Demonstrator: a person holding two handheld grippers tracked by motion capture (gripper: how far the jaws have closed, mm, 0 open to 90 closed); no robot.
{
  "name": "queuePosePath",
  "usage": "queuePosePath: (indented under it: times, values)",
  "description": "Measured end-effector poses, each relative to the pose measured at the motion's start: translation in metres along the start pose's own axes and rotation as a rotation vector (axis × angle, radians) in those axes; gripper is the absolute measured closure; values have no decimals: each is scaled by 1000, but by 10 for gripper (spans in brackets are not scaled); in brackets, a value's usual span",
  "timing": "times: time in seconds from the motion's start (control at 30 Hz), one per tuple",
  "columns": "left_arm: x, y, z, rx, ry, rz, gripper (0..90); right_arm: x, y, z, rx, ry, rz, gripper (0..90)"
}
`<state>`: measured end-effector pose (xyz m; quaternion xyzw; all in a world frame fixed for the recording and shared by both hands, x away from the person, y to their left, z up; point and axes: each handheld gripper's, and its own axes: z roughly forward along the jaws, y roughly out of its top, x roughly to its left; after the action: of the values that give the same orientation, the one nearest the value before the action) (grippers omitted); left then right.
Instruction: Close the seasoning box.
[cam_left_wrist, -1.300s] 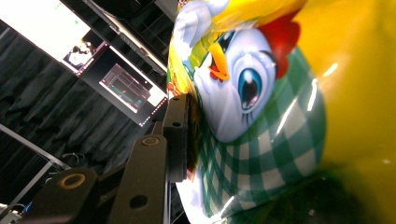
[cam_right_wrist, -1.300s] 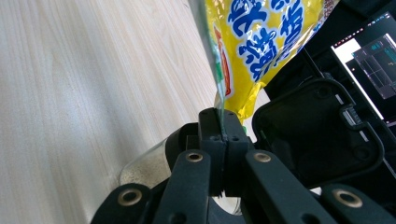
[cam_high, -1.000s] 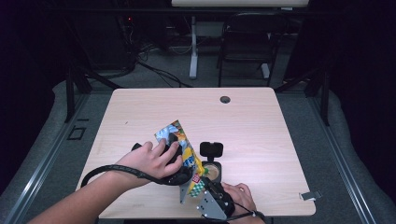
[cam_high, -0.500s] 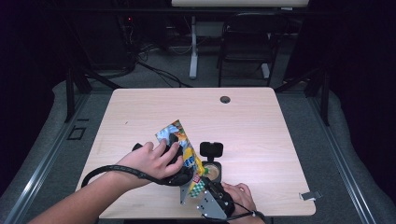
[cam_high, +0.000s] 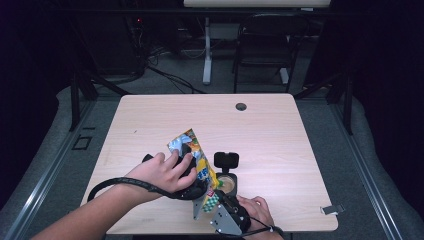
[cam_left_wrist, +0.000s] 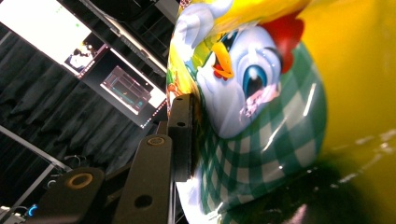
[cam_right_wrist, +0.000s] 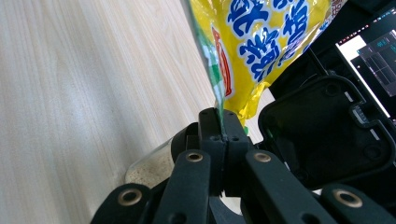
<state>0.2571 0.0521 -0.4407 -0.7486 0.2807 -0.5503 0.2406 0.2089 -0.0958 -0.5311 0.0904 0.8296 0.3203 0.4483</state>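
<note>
Bag (cam_high: 196, 155) near table's (cam_high: 300, 220) front edge

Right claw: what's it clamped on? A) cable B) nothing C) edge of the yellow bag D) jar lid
C: in the right gripper view the right claw has its jaws pressed together on the thin edge of the bag, above the open jar on the table.
</note>
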Motion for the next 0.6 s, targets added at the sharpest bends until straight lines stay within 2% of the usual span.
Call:
queuePosePath:
  times: [0.13, 0.17, 0.23, 0.27, 0.43, 0.47, 0.6]
  values:
    - [0, 0, 0, 7, -3, 10, 720, 1, 0, 1, -9, 1, 9, 900]
    - [0, 0, 0, 7, -2, 10, 720, 0, 0, 0, 2, 0, -2, 900]
    - [0, 0, 0, 4, -2, 3, 721, 1, -1, 1, -16, 4, 14, 900]
    - [0, 0, 0, 0, -2, -3, 722, 0, 0, 0, 1, -1, -1, 900]
    - [-2, 0, 1, -2, -6, -21, 724, 0, 0, 0, -4, -6, 4, 900]
    - [-4, 0, 2, -11, -8, -40, 725, 0, 0, -1, -2, -2, 1, 900]
    - [-7, 0, 3, -14, -13, -48, 727, 1, 0, 0, -5, 4, 1, 900]
